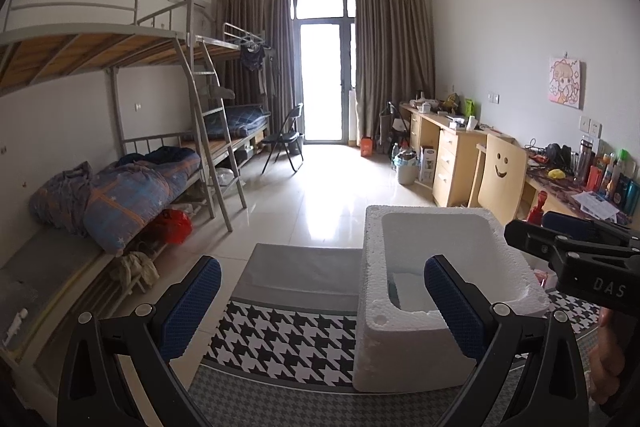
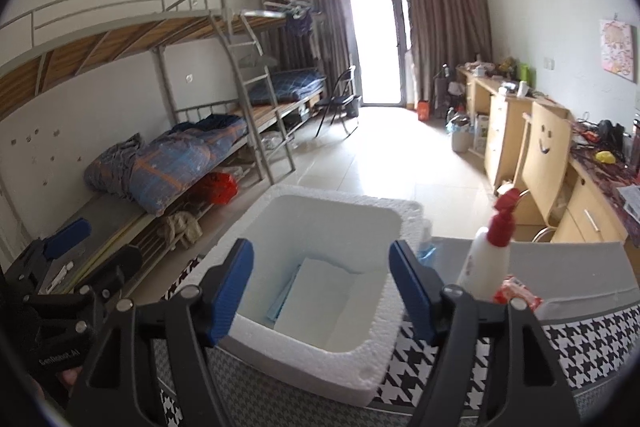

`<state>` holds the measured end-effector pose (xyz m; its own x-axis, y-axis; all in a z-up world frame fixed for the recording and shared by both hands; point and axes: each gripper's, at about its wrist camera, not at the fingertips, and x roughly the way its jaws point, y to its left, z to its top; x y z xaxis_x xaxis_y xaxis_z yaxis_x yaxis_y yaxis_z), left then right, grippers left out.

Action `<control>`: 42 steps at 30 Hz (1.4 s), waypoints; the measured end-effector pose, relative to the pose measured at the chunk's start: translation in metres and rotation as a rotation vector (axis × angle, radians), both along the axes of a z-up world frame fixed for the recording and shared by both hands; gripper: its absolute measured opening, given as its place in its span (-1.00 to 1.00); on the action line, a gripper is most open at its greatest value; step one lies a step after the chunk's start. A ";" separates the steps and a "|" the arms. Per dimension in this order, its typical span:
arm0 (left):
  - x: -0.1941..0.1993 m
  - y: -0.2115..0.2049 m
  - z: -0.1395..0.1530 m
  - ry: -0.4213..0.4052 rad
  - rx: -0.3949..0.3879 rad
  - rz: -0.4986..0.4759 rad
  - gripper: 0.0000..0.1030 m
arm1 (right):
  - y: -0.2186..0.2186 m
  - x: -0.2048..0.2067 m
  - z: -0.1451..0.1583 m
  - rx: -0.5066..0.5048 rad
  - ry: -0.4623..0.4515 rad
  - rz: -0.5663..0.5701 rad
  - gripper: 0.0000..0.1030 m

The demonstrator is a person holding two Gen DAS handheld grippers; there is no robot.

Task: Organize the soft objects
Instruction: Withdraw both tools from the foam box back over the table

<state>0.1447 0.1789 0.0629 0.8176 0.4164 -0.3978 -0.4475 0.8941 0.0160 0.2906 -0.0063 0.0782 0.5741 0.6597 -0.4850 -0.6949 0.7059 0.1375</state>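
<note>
A white foam box [image 1: 420,307] stands on a houndstooth-patterned surface [image 1: 288,339]. In the right wrist view the foam box [image 2: 316,307] holds a flat white pack [image 2: 316,307] over a light blue item [image 2: 286,297]. My left gripper [image 1: 322,303] is open and empty, its right finger at the box's near wall. My right gripper [image 2: 322,291] is open and empty, hovering above the box's opening. The right gripper also shows at the right edge of the left wrist view [image 1: 568,247].
A white spray bottle with red nozzle [image 2: 486,251] and a red packet [image 2: 518,293] stand right of the box. A grey board [image 1: 304,271] lies behind it. Bunk beds with bedding [image 1: 132,191] line the left; desks and a smiley chair [image 1: 500,175] the right.
</note>
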 end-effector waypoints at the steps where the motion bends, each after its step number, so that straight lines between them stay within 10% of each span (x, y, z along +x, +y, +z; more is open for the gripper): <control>1: -0.001 -0.002 0.001 -0.003 0.001 -0.001 0.98 | -0.002 -0.001 0.001 0.000 -0.002 0.002 0.47; 8: -0.011 -0.015 0.007 -0.010 0.013 -0.026 0.98 | -0.015 -0.011 0.008 0.037 -0.023 -0.005 0.72; 42: -0.046 -0.068 0.005 -0.029 0.023 -0.121 0.98 | -0.082 -0.053 0.010 0.115 -0.077 -0.046 0.73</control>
